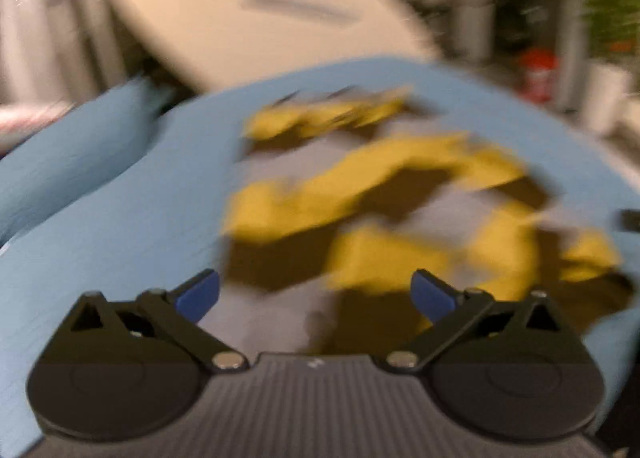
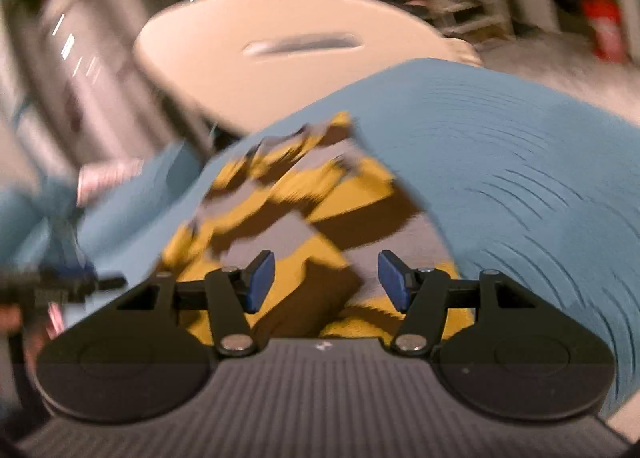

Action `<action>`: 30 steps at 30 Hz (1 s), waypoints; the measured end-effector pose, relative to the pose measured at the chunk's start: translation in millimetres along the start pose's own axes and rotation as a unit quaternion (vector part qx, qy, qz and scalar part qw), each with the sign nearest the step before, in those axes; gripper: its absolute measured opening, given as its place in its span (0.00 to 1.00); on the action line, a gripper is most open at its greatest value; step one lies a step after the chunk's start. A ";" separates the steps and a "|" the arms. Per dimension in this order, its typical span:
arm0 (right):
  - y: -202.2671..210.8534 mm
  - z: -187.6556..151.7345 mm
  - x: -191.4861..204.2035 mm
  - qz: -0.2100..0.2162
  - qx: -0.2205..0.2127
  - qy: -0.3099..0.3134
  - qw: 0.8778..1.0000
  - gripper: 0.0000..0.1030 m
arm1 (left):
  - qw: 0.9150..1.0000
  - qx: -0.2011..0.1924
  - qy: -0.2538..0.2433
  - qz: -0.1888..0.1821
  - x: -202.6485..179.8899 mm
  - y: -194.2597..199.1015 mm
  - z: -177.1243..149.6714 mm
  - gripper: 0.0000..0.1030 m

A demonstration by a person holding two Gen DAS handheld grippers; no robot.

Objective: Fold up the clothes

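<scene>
A garment patterned in yellow, brown and pale lilac lies crumpled on a light blue cloth-covered surface. My left gripper is open, its blue pads wide apart, just above the garment's near edge. The garment also shows in the right wrist view. My right gripper is open above the garment's near part, empty. Both views are blurred by motion.
A beige chair back with a slot handle stands behind the blue surface, also in the right wrist view. A red object and green plants are at the far right. The left gripper shows at the right view's left edge.
</scene>
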State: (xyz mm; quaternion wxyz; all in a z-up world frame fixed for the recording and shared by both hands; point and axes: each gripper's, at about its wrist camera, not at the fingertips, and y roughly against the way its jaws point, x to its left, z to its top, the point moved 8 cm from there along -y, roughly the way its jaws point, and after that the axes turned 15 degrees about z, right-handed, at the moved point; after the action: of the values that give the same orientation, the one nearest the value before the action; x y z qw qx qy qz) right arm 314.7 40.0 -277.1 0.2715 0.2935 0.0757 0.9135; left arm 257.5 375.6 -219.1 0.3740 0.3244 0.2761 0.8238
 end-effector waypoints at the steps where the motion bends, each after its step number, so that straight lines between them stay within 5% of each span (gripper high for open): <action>1: -13.2 -1.3 9.8 -0.001 0.012 0.035 0.999 0.59 | 1.000 0.027 0.006 0.011 13.2 -12.6 -6.6 1.00; 4: -48.3 -11.6 25.7 -0.022 0.046 0.118 0.992 0.58 | 0.997 0.072 0.024 0.026 37.9 -38.7 -25.5 1.00; 6: -63.5 -20.5 21.8 -0.053 0.080 0.139 0.986 0.57 | 0.987 0.149 0.067 -0.004 46.1 -56.9 -41.0 0.98; 8: -83.6 -39.8 3.6 -0.099 0.155 0.129 0.974 0.62 | 0.978 0.176 0.108 -0.034 51.4 -63.7 -43.6 0.98; 10: -76.5 -35.0 -9.8 -0.118 0.155 0.086 0.977 0.72 | 0.976 0.177 0.123 -0.033 56.3 -66.9 -43.7 0.99; 15: -47.5 -29.6 -27.4 -0.170 0.184 0.013 0.968 0.72 | 0.980 0.164 0.109 -0.040 49.0 -65.1 -43.8 0.99; 18: -31.4 -5.2 -14.3 -0.205 0.134 0.072 0.967 0.73 | 0.983 0.160 0.083 -0.037 39.1 -65.8 -43.4 0.99; 21: -53.3 17.0 9.7 -0.169 0.100 0.132 0.972 0.73 | 0.985 0.161 0.057 -0.031 34.3 -63.5 -43.0 0.99; 23: -90.1 13.0 14.2 -0.146 0.131 0.159 0.968 0.72 | 0.985 0.160 0.051 -0.029 33.1 -62.0 -43.9 0.99; 25: -116.8 -6.1 4.7 -0.163 0.203 0.199 0.945 0.72 | 0.985 0.162 0.057 -0.031 35.5 -61.5 -45.4 0.99; 30: -76.9 -20.5 -23.7 -0.210 0.258 0.167 0.928 0.74 | 0.980 0.166 0.096 -0.046 45.7 -60.7 -47.6 0.99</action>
State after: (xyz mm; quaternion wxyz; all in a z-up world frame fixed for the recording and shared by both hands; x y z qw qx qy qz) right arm 353.7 92.4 -328.5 0.3554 0.1737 0.4126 0.8205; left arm 225.5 436.4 -276.9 0.3246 0.2884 0.4583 0.7755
